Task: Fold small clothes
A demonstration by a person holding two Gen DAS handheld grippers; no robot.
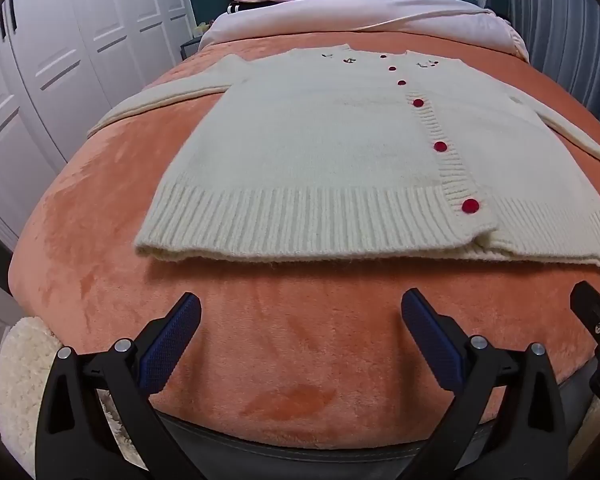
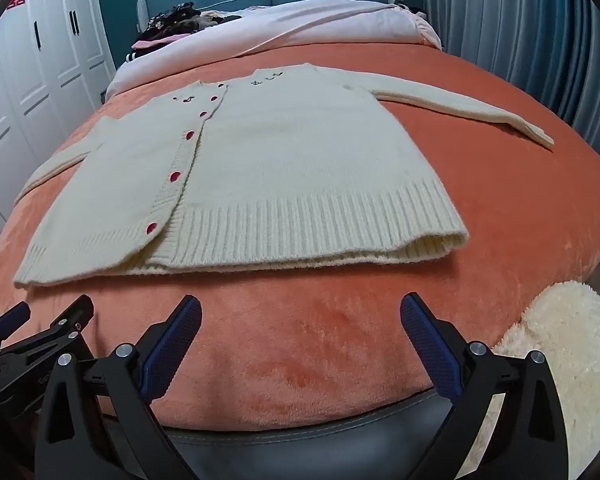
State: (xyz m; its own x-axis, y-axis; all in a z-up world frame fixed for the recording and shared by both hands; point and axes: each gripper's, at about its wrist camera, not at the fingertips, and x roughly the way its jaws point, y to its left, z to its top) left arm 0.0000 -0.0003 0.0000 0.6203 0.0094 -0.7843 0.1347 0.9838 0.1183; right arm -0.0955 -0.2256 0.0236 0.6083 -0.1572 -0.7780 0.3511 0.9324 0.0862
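Cardigan laid out, both my grippers clear of it.

I see the cream cardigan [image 1: 320,148] flat on the orange blanket [image 1: 284,352], buttoned with red buttons [image 1: 470,205], sleeves spread to each side. My left gripper [image 1: 300,316] and right gripper [image 2: 300,316] hover near its ribbed hem [image 2: 300,224], jaws wide apart, holding nothing.
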